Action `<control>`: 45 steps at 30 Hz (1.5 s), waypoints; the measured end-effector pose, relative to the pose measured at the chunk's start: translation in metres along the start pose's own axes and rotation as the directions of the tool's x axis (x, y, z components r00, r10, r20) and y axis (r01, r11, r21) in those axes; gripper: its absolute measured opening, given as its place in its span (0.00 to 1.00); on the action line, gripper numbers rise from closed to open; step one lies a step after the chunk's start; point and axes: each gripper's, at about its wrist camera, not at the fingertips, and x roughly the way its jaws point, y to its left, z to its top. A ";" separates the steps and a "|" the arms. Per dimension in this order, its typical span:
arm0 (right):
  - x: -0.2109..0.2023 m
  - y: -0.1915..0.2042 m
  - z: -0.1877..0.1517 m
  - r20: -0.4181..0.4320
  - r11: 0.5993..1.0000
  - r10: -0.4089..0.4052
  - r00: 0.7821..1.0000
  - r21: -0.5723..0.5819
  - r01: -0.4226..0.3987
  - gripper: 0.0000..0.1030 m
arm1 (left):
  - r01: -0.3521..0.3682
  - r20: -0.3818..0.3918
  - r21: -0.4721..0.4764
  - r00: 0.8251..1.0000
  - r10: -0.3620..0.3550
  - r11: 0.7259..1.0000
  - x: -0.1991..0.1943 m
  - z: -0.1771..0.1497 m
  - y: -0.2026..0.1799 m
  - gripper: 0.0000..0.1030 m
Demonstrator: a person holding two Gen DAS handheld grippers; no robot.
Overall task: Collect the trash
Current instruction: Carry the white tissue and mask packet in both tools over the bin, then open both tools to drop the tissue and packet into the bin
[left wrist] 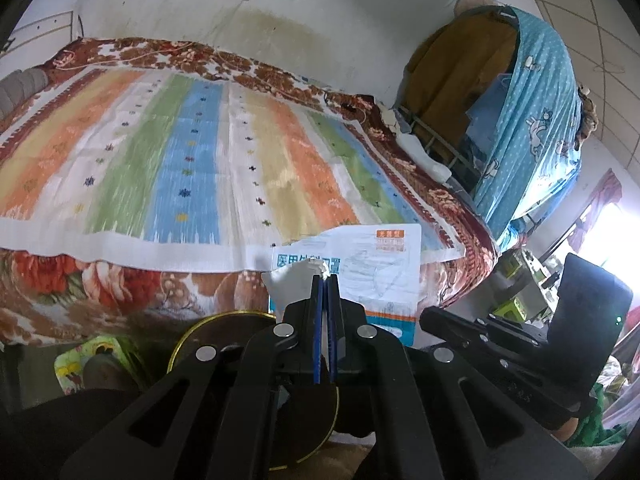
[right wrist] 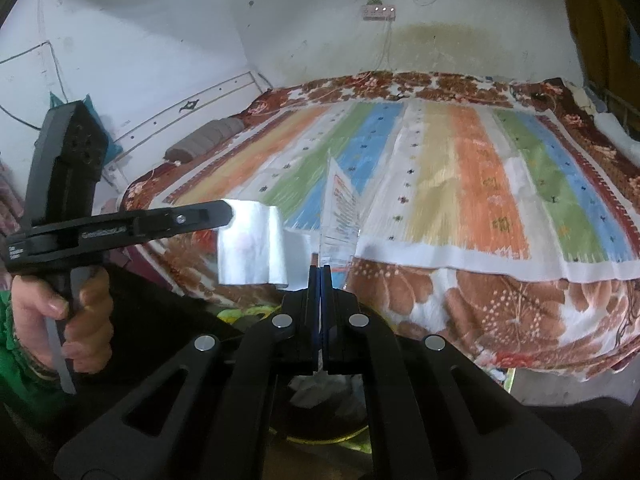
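1. Nearest me, my left gripper (left wrist: 326,276) has its blue fingers pressed together on a crumpled white tissue (right wrist: 252,246) – in the right wrist view it hangs limp from the tips, folded, long axis dropping straight down

2. My right gripper (right wrist: 320,268) is likewise pinched tight, on the lower edge of a printed mask package (left wrist: 360,276); it stands nearly upright, long axis vertical, its printed face turned toward the left camera and edge-on to the right one

3. Both pieces hang just off the bed's near edge, not resting on it. I judge they are held side by side, clear of the bedding, so they can go down together

4. Below the grippers sits a dark round bin (left wrist: 224,332) with a yellow rim, pale scraps already inside in the right view – likely the drop target

5. Farther off, the striped sheet (left wrist: 192,148) covers the bed over a floral blanket (right wrist: 420,300); a grey pillow (right wrist: 204,138) lies at its far left corner
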 end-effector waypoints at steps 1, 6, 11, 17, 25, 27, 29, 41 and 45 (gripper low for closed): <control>0.000 0.002 -0.003 -0.009 1.000 0.003 1.000 -0.003 -0.003 0.00 | -0.002 -0.006 -0.002 1.000 0.002 1.000 0.001 -0.002 0.000 0.01; 0.007 0.006 -0.014 -0.072 1.000 0.006 0.997 0.004 -0.005 0.00 | -0.004 -0.070 -0.033 0.998 0.002 0.999 0.012 -0.018 0.000 0.01; 0.023 0.013 -0.022 -0.146 0.999 -0.031 0.989 -0.025 0.028 0.00 | -0.055 -0.165 -0.084 0.986 0.041 0.995 0.031 -0.033 0.010 0.01; 0.051 0.013 -0.028 -0.245 0.997 -0.078 0.966 -0.034 0.072 0.00 | -0.121 -0.229 -0.154 0.970 0.084 0.981 0.047 -0.038 0.028 0.01; 0.098 -0.006 -0.040 -0.410 0.992 -0.062 0.910 0.073 0.100 0.00 | -0.237 -0.353 -0.234 0.924 0.145 0.943 0.081 -0.044 0.054 0.01; 0.109 -0.013 -0.042 -0.439 0.988 -0.056 0.897 0.107 0.114 0.00 | -0.262 -0.383 -0.247 0.911 0.154 0.933 0.089 -0.046 0.060 0.01; 0.121 -0.018 -0.045 -0.467 0.983 -0.056 0.882 0.128 0.130 0.00 | -0.286 -0.408 -0.253 0.898 0.166 0.924 0.097 -0.047 0.064 0.01; 0.153 -0.036 -0.050 -0.526 0.963 -0.073 0.847 0.184 0.198 0.17 | -0.306 -0.442 -0.326 0.886 0.142 0.894 0.112 -0.047 0.082 0.26; 0.141 -0.038 -0.046 -0.496 0.960 -0.066 0.866 0.205 0.191 0.29 | -0.274 -0.389 -0.329 0.911 0.135 0.904 0.093 -0.042 0.078 0.33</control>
